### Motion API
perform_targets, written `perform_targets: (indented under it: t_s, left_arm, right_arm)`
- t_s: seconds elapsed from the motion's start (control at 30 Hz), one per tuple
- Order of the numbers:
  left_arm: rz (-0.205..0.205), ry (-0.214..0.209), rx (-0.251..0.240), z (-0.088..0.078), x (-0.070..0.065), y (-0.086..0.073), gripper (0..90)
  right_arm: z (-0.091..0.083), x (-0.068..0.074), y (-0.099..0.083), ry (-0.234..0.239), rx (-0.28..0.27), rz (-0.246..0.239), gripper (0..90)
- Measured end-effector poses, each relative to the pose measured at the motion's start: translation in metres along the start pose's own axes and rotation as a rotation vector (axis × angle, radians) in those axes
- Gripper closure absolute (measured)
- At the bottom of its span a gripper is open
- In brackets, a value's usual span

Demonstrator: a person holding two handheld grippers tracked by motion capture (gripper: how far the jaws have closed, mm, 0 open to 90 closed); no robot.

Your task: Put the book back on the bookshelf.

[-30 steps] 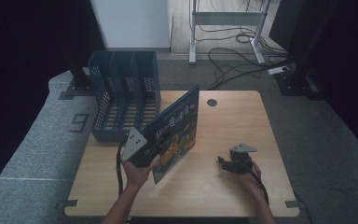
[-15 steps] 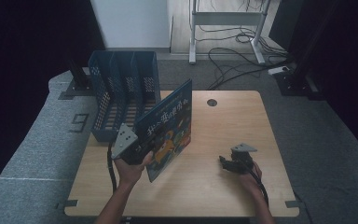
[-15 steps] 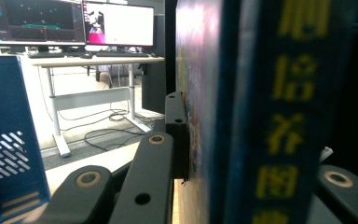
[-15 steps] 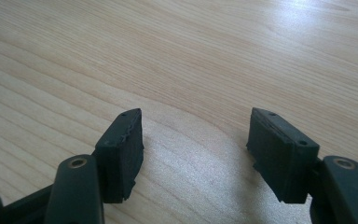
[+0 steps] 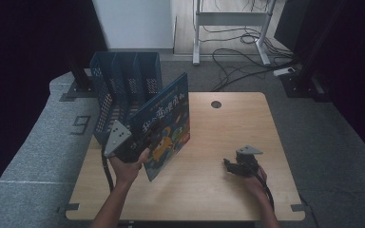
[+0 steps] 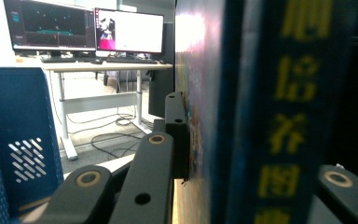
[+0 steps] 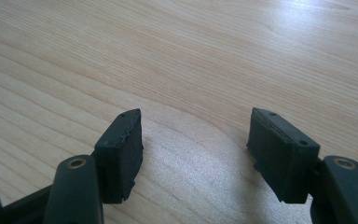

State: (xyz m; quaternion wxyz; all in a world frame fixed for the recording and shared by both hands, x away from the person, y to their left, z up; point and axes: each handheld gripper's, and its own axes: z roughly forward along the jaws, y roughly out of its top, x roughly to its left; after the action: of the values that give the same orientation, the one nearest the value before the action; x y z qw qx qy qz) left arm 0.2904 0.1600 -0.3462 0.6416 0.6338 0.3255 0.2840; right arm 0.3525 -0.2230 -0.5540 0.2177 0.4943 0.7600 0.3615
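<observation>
The left gripper pinches the blue book upright beside the blue file rack; the right gripper, jaws spread, rests on bare wooden table

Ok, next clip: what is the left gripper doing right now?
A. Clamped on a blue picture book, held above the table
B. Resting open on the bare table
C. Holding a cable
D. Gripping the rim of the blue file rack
A: in the high view the left gripper grips the blue picture book, lifted off the table beside the blue file rack.
</observation>
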Motion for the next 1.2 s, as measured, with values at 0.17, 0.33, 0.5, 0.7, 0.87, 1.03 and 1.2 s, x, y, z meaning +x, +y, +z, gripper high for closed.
perform_targets:
  t_s: [0.17, 0.33, 0.5, 0.7, 0.87, 1.03, 1.2]
  left_arm:
    - [0.015, 0.009, -0.012, -0.006, 0.002, 0.008, 82.2]
    - [0.015, 0.017, -0.017, -0.012, 0.006, 0.013, 82.2]
    - [0.017, 0.028, -0.022, -0.014, 0.009, 0.016, 82.2]
    - [0.018, 0.038, -0.024, -0.016, 0.011, 0.018, 82.2]
    - [0.025, 0.043, -0.027, -0.018, 0.012, 0.021, 82.3]
    - [0.026, 0.048, -0.024, -0.019, 0.012, 0.026, 82.3]
    - [0.033, 0.058, -0.024, -0.019, 0.012, 0.03, 82.3]
  right_arm:
    - [0.0, 0.001, 0.0, -0.007, 0.001, -0.007, 34.5]
    - [0.0, 0.001, 0.0, -0.009, 0.002, -0.009, 34.4]
    - [0.0, 0.001, 0.0, -0.008, 0.001, -0.008, 34.4]
    - [0.0, 0.001, 0.0, -0.009, 0.002, -0.009, 34.3]
    - [0.0, 0.001, 0.0, -0.009, 0.002, -0.009, 34.3]
    - [0.0, 0.001, 0.0, -0.009, 0.002, -0.01, 34.3]
    - [0.0, 0.002, 0.0, -0.007, 0.004, -0.013, 33.5]
